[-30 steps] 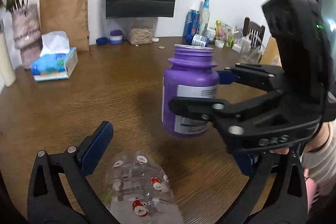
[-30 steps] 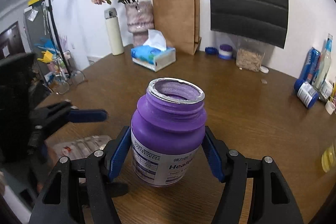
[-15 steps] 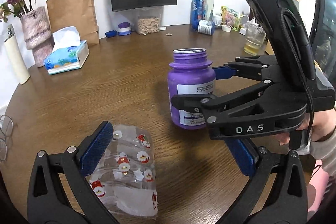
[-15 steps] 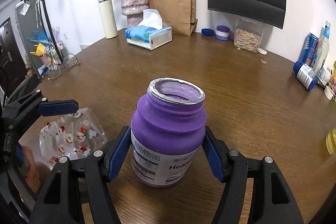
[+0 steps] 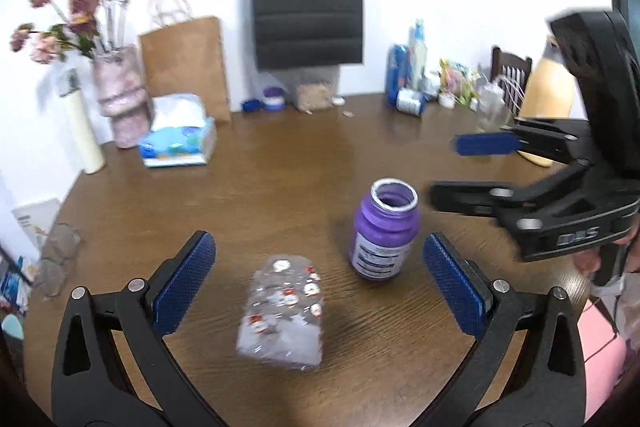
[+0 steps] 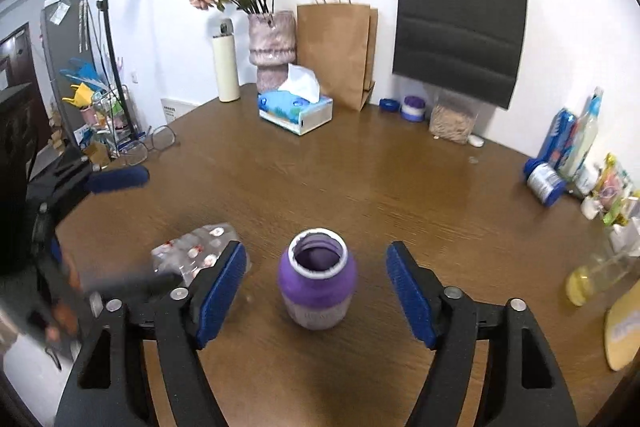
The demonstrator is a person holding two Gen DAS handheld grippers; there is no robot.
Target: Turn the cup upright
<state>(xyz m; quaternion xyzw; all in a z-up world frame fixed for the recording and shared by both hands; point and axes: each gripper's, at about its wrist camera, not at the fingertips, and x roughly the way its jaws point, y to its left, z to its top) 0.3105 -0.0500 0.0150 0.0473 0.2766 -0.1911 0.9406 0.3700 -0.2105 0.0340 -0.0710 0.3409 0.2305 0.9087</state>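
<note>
Spreading under both tools, the wooden table (image 6: pixel 360 179) carries everything; the right gripper (image 6: pixel 316 291) gapes wide, the upright purple jar (image 6: pixel 318 285) standing free between its fingers; the left gripper (image 5: pixel 318 283) is likewise wide, a clear Santa-print cup (image 5: pixel 282 311) lying between its fingers

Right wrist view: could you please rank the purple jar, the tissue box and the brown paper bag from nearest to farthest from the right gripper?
From the right gripper:
1. Purple jar, upright on the table between the open fingers.
2. Tissue box, far side, slightly left.
3. Brown paper bag, just behind the box, against the wall.
</note>
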